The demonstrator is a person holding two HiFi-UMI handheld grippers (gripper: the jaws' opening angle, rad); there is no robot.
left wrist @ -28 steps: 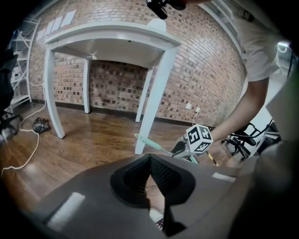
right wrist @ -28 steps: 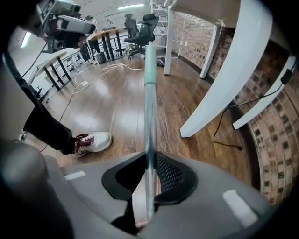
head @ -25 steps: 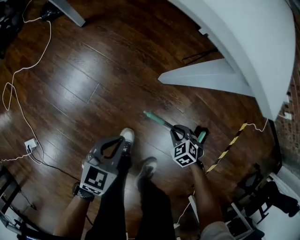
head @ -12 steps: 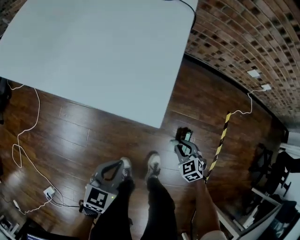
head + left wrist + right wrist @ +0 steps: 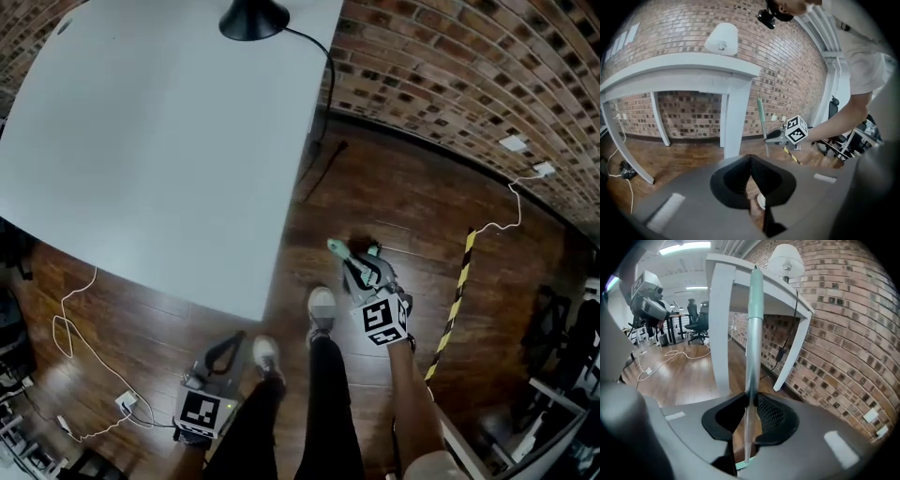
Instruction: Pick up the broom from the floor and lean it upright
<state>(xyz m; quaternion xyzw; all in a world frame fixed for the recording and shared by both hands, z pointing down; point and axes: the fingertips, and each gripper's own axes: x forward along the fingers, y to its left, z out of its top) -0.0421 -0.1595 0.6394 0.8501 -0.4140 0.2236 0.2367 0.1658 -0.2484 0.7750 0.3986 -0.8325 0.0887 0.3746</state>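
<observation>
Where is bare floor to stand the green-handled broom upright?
Bare dark wooden floor lies between the white table and the red brick wall, up to the yellow-black striped tape. White cables crowd the lower left; dark furniture crowds the right edge.

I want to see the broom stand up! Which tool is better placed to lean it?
Right. The right tool already grips the broom, held almost upright near the brick wall. The left tool is shut, empty and off to the side.
</observation>
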